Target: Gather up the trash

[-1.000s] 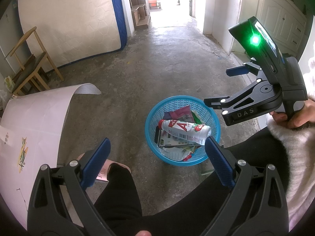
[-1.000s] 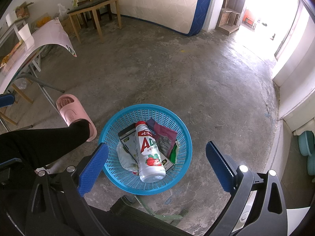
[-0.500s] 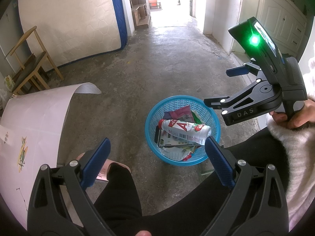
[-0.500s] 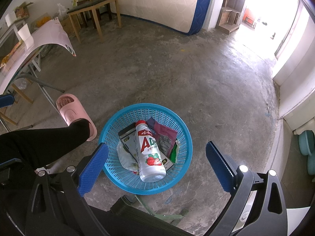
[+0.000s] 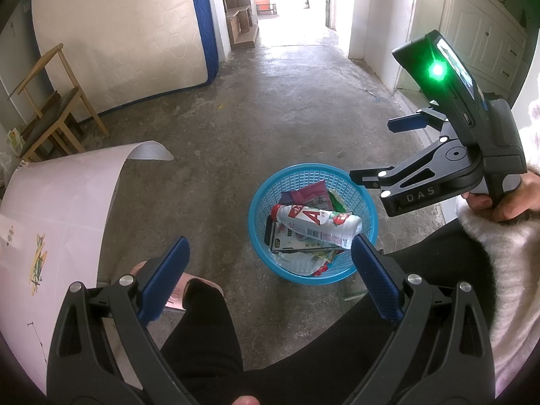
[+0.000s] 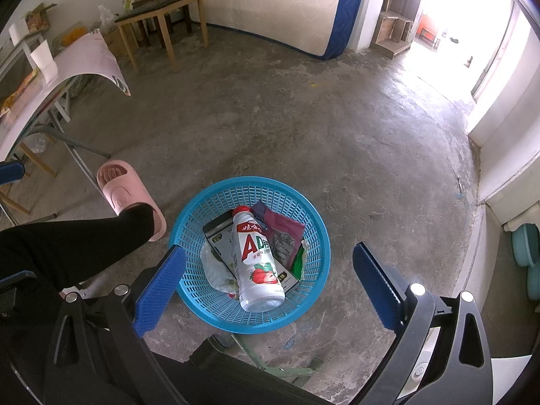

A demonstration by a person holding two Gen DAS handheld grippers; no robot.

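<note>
A blue plastic basket [image 5: 260, 202] [image 6: 314, 233] stands on the concrete floor. In it lie a white AD bottle with a red cap [image 5: 317, 221] [image 6: 254, 256], a purple wrapper [image 5: 308, 195] [image 6: 281, 233], a dark flat carton [image 6: 216, 233] and other scraps. My left gripper [image 5: 270, 276] is open and empty, held high above the basket. My right gripper [image 6: 266, 280] is open and empty, also above it; it shows from the side in the left wrist view [image 5: 381, 155].
A table with a pink curled sheet [image 5: 57, 202] [image 6: 84, 57] is at the left. A wooden chair [image 5: 50, 114] [image 6: 162, 6] and a leaning mattress [image 5: 118, 33] stand behind. The person's legs and a pink slipper [image 6: 125, 195] are beside the basket.
</note>
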